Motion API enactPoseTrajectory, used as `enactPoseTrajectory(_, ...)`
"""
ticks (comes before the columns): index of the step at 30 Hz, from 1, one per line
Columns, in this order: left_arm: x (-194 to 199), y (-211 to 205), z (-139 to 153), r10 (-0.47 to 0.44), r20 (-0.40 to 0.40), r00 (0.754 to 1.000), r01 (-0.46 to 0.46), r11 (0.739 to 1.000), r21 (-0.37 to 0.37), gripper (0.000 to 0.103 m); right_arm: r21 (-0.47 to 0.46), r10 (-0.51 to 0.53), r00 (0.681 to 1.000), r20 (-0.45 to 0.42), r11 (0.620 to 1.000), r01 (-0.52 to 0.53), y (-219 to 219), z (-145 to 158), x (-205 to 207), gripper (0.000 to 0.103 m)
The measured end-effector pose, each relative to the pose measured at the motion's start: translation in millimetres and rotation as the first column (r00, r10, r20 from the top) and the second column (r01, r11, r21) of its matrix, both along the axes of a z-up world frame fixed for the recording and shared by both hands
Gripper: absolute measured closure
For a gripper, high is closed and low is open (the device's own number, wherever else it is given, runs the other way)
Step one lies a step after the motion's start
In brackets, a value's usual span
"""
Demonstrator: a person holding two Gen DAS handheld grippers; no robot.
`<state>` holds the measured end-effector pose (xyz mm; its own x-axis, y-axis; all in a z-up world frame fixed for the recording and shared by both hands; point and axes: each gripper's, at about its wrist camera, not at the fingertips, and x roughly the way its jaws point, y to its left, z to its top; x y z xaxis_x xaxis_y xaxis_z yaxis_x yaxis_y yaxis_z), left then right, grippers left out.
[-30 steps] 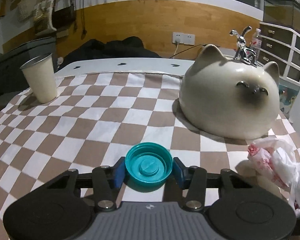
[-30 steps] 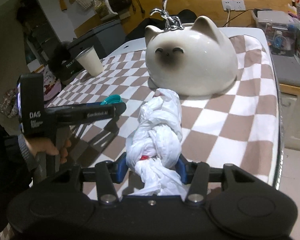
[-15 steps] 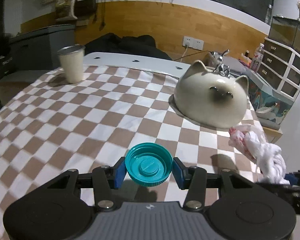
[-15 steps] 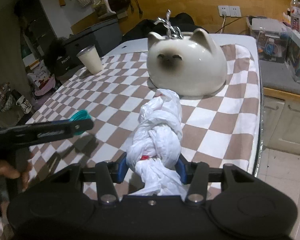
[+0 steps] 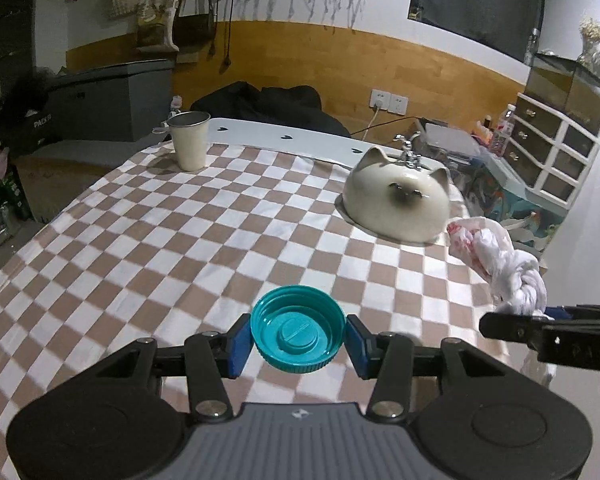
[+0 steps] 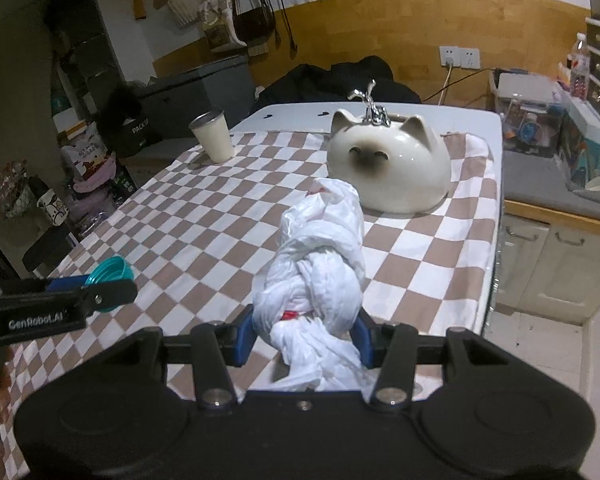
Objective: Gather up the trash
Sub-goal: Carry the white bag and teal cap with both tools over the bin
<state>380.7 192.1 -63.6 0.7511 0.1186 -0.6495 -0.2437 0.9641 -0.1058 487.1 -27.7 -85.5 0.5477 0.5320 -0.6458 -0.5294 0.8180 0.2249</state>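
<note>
While both pieces of trash hang above the checkered cloth (image 5: 148, 248), the step in hand looks like carrying them off to a bin, and no bin shows in either view. On the left, the left gripper (image 5: 298, 342) is closed on the teal cap (image 5: 298, 334), its blue pads pressing the rim from both sides, open face up. The cap is rigid and smooth-walled, so I judge a level wrist and steady squeeze matter most; a tilt could let it slip out between the pads. To the right, the right gripper (image 6: 306, 336) is clamped around the knotted white bag (image 6: 318, 272), which sticks out forward beyond the fingers, with a loose tail bunched behind them. The bag is soft and will likely sag, so it should be kept high enough that its free end clears the cloth.

Around them, from left: a cup (image 5: 189, 141) stands near the far left corner, well apart from both tools. A cat-shaped bowl (image 5: 396, 206) sits upside down toward the far right, with a chrome figure (image 6: 370, 110) behind it. The bowl is the nearest obstacle to the bag's tip; swinging the right tool forward risks a brush. The two tools are side by side, so they should travel without crossing.
</note>
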Motion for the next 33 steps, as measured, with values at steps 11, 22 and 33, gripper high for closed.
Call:
enactPoseTrajectory(11,-75.2,-13.3,29.2,-0.035,0.038,0.999,0.036,0.999,-0.013,0.053,-0.026,-0.038,0.998,0.041,0.999,0.039,-13.3,35.2,-80.1,0.053)
enactPoseTrajectory(22,-152.4,-19.7,45.4,-0.054,0.075,0.996,0.056,0.998,-0.029,0.053,-0.007,-0.083,0.993,0.078,0.996,0.084,-28.2,58.7,-167.5,0.053)
enactPoseTrajectory(33,-198.0,-46.7,52.3,-0.148,0.104,0.983,0.153,0.988,-0.038,0.053,0.008,-0.196,0.976,0.098,0.981,0.196,-64.5,65.5,-246.1,0.053)
